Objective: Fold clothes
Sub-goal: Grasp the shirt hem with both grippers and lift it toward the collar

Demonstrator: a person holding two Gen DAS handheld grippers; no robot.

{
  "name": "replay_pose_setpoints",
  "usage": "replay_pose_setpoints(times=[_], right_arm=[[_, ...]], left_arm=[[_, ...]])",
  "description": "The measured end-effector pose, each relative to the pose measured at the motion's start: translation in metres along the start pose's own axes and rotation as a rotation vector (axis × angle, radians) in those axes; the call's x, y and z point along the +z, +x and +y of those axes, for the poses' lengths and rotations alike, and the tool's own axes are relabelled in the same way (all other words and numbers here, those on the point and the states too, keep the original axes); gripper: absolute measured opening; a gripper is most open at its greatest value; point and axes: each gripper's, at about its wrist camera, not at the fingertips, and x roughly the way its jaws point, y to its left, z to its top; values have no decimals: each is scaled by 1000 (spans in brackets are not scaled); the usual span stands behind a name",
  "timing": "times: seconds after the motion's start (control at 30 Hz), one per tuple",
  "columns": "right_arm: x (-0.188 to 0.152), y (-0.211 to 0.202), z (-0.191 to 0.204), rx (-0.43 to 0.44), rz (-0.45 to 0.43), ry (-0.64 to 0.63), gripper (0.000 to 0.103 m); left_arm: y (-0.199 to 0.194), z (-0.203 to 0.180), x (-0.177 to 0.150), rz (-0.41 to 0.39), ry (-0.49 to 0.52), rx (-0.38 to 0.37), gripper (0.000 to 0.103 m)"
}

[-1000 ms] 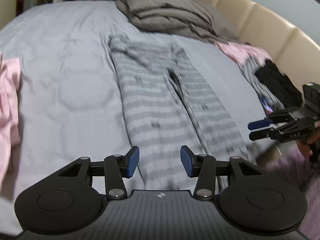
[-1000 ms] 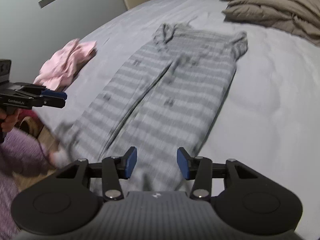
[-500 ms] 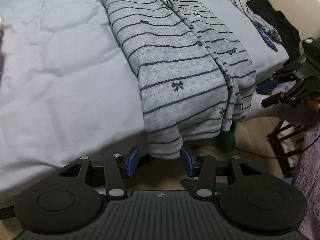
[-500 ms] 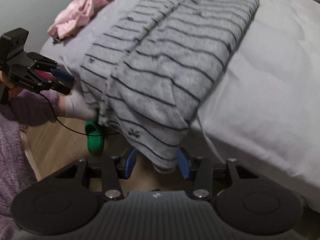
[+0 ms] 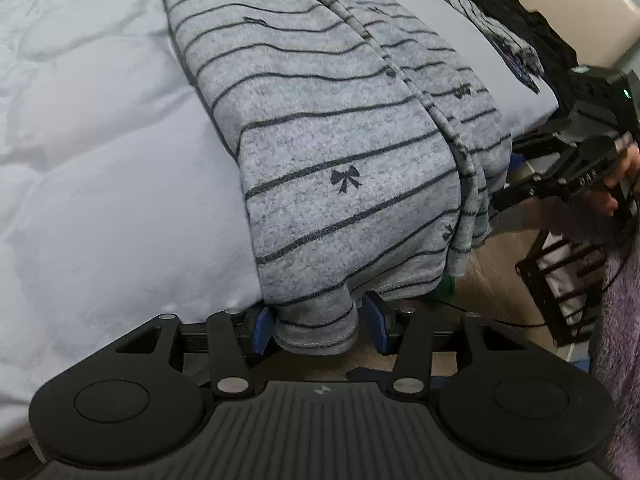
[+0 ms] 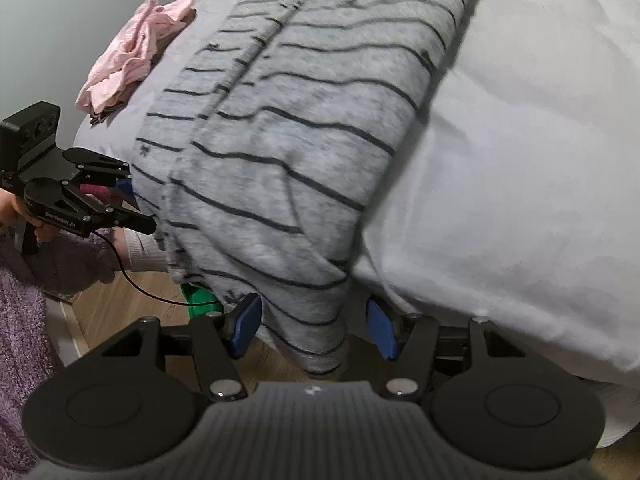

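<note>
Clearly soft and floppy, the striped pajama pants (image 5: 344, 152) want hem grips: my left gripper (image 5: 318, 326) straddles one cuff unclamped, my right gripper (image 6: 312, 326) is opening around the other.

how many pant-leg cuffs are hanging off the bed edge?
2. One cuff of the striped grey pants hangs between the left hand-held gripper's pads; the other cuff hangs inside the right hand-held gripper, whose jaws are opening. Neither looks pinched.

Right gripper (image 6: 314, 326) jaws opening; left gripper (image 5: 318, 324) agape.
</note>
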Motion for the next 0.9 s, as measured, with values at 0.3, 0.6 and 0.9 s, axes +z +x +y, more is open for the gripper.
replay_pose_setpoints(times=[0.3,0.6,0.9], right_arm=[[-4,6,5,65,44,-27,15],[-4,-41,16,186,8,-24,11],[29,-97,12,324,-134,34,11]], left_arm=[[-2,-2,-2,-10,12,-15,10],[-42,-18,3,-23,60,-155,6],[-100,0,29,-222,-41,-334,5]])
